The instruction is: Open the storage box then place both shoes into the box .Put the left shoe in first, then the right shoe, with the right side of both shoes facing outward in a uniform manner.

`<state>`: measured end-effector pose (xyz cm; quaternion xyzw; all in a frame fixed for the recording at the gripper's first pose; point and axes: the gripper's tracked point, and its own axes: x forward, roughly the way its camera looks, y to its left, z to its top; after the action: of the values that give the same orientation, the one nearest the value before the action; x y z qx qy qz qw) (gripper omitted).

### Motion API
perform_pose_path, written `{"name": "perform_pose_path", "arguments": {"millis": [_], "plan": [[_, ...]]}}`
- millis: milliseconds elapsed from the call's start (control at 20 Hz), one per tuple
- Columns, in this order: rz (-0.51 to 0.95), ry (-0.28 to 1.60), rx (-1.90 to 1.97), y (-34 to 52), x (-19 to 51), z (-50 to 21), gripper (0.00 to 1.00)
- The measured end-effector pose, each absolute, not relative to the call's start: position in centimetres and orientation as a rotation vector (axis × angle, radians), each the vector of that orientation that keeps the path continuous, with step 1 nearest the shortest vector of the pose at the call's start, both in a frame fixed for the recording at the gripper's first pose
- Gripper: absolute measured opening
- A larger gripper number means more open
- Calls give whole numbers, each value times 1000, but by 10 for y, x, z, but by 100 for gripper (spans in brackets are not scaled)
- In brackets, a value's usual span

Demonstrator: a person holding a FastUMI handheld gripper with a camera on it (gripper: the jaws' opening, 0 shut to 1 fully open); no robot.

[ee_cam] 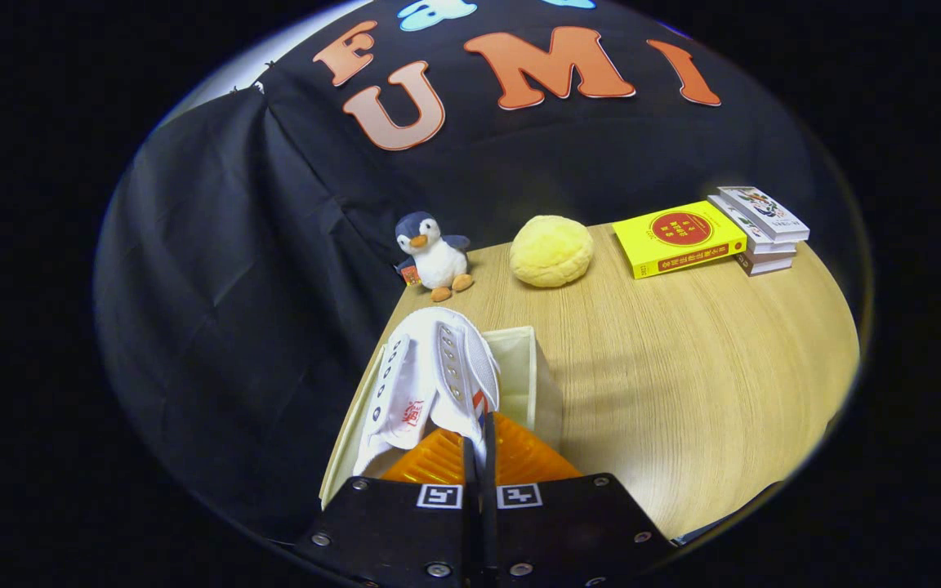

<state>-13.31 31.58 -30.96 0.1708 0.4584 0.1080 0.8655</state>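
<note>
A white shoe (430, 380) with eyelet rows and a small red mark on its tongue hangs from my gripper (479, 445), whose two fingers are pressed together on the shoe's collar edge. The shoe points away from me, above the open cream storage box (532, 371), whose rim and inner wall show just beyond and beside the shoe. The box stands near the wooden table's left corner. What lies inside the box is hidden by the shoe and my fingers.
On the wooden table (683, 367) beyond the box stand a plush penguin (434, 255) and a round yellow cushion (551, 251). A yellow book (679, 237) and a small stack of books (760, 229) lie at the far right. Black cloth walls the left and back.
</note>
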Motion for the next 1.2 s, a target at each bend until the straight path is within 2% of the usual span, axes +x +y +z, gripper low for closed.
{"name": "perform_pose_path", "arguments": {"millis": [300,500,750,800,850,950,1200], "plan": [[186,1027,281,326,-142,-334,3],[241,1075,291,337,-156,-332,8],[333,996,338,338,-142,-300,41],[343,978,332,334,-139,-295,44],[345,958,332,327,-135,-288,54],[335,917,330,308,-126,-277,63],[286,774,305,243,-92,-245,77]]}}
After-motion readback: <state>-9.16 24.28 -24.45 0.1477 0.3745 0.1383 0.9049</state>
